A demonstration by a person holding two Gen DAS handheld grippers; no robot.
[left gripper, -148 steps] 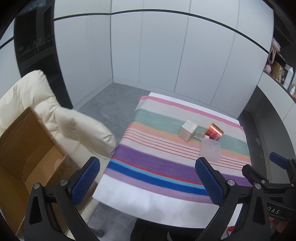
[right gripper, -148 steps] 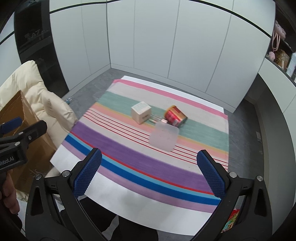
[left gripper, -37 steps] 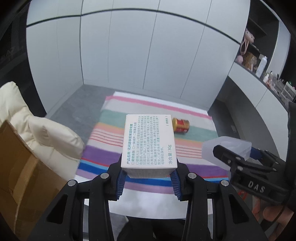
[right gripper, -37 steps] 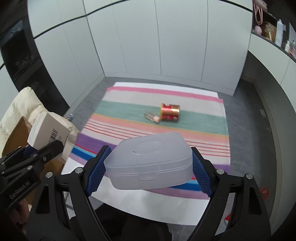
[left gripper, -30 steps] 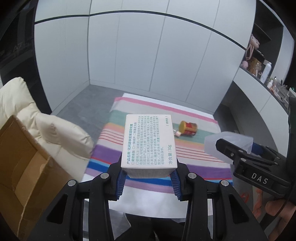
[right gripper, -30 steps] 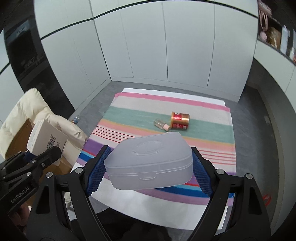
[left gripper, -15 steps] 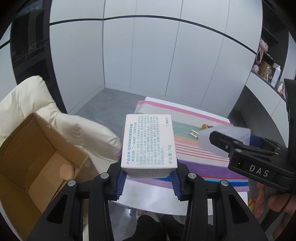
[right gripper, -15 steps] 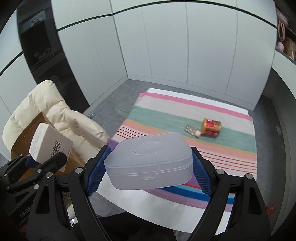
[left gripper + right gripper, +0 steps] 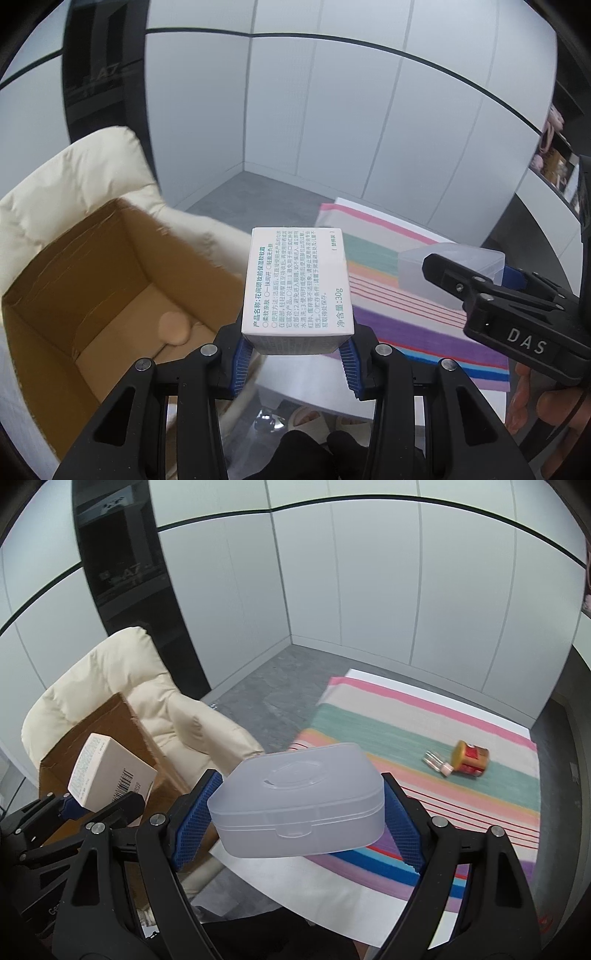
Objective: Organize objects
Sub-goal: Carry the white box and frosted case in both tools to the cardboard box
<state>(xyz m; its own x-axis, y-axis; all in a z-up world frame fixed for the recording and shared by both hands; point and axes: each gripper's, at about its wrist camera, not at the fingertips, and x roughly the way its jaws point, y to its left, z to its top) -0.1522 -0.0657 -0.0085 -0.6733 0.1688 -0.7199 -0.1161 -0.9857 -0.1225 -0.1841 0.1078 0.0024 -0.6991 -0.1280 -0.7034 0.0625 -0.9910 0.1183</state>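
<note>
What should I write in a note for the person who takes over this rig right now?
Left gripper: shut on the white printed carton, held near the open cardboard box on the cream chair.
Right gripper: shut on the frosted plastic case, held in the air beside the chair.
Done: both are lifted off the striped cloth.
Left: put both in the cardboard box, probably. Then fetch the red and gold jar and the small bottle, both lying on the cloth's green stripe.

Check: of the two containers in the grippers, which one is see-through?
The frosted plastic case in the right gripper; table stripes show faintly through it. The box in the left gripper is opaque white card with printed text.
</note>
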